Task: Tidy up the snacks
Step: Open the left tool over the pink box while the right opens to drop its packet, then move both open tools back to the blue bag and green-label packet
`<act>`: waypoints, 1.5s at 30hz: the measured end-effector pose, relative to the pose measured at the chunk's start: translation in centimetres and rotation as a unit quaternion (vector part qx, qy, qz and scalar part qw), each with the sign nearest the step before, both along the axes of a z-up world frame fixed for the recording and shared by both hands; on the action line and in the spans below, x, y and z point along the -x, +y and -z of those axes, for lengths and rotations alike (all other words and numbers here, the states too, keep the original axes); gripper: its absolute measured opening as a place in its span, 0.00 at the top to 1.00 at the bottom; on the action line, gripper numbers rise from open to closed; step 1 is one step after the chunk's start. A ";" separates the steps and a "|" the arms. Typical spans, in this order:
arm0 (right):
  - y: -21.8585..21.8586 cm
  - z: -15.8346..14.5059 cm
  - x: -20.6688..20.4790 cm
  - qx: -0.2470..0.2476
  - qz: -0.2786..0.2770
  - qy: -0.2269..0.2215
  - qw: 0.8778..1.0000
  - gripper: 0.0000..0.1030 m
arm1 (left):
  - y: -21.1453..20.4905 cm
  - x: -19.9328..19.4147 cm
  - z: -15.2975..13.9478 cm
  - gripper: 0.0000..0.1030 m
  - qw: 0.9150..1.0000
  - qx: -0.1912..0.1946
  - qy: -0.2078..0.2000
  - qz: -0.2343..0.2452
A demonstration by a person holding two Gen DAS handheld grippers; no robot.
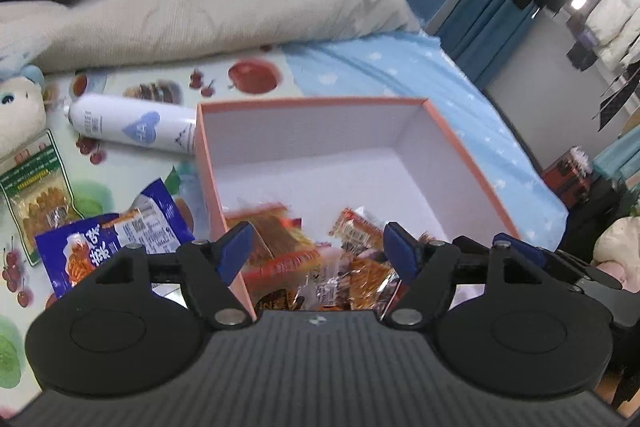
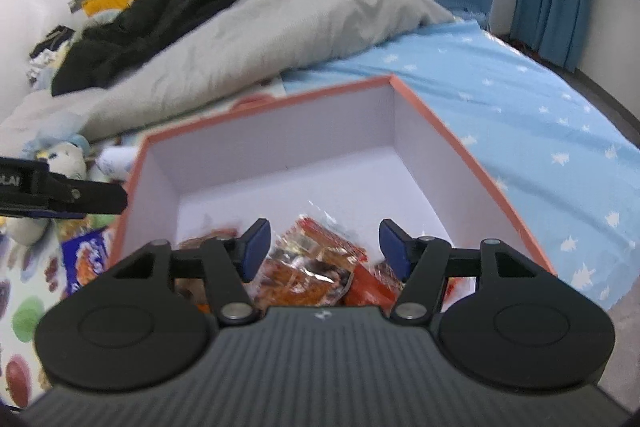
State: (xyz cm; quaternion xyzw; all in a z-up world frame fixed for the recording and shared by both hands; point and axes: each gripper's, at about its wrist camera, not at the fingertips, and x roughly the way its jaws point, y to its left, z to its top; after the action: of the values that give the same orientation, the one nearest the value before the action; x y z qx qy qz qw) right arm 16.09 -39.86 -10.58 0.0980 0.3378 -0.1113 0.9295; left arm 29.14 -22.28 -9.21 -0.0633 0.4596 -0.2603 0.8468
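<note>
One pink box on blue star-print bedsheet, grey duvet behind

Two matching hand-held rigs — left tool and right tool — each built on a dark grey ribbed housing with a tiny pale logo at its front edge. Flanked by two round matte-black discs, with angular black link arms pinned by silver screw heads. Tipped with dark blue pads on black fingers — same blue on the left pads.
</note>
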 end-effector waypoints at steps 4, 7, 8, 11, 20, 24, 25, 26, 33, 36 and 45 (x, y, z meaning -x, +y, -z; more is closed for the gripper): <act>1.0 -2.0 0.6 0.002 -0.009 -0.029 1.000 0.39 | 0.9 1.1 -1.8 0.26 1.000 0.009 -0.028 0.001; 1.9 -3.3 1.1 -0.001 -0.018 -0.053 0.998 0.39 | 1.9 2.1 -3.1 0.26 0.999 0.015 -0.050 -0.001; 2.2 -3.7 1.3 -0.001 -0.020 -0.060 0.998 0.39 | 2.3 2.4 -3.5 0.26 0.998 0.015 -0.059 -0.001; 3.3 -4.7 1.8 -0.001 -0.024 -0.078 0.997 0.39 | 3.5 3.6 -4.6 0.26 0.996 0.010 -0.087 -0.003; 7.4 -5.9 4.2 -0.011 -0.041 -0.120 0.992 0.39 | 7.9 6.7 -5.7 0.26 0.991 0.001 -0.130 -0.014; 9.2 -5.6 5.0 -0.008 -0.049 -0.131 0.990 0.39 | 10.1 7.7 -5.2 0.26 0.991 0.006 -0.133 -0.020; 9.5 -5.4 5.1 -0.009 -0.051 -0.129 0.990 0.39 | 10.6 7.9 -5.0 0.26 0.990 0.001 -0.136 -0.024; 9.9 -5.2 5.1 -0.010 -0.054 -0.126 0.991 0.39 | 11.1 8.1 -4.8 0.26 0.990 -0.003 -0.137 -0.029; 12.3 -3.8 5.9 -0.010 -0.071 -0.114 0.991 0.39 | 14.6 9.6 -3.6 0.26 0.990 -0.004 -0.134 -0.050; 12.9 -3.5 6.2 -0.017 -0.069 -0.114 0.991 0.39 | 15.7 10.1 -3.8 0.26 0.989 -0.006 -0.142 -0.052; 15.9 -2.5 7.3 -0.011 -0.095 -0.117 0.989 0.39 | 18.6 12.2 -3.1 0.26 0.986 -0.014 -0.153 -0.065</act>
State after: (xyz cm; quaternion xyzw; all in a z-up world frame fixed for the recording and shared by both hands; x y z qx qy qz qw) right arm 8.77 -23.92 -8.03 0.0881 0.2358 -0.0067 0.9678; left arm 16.94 -3.69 -6.15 -0.0404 0.3231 -0.2051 0.9230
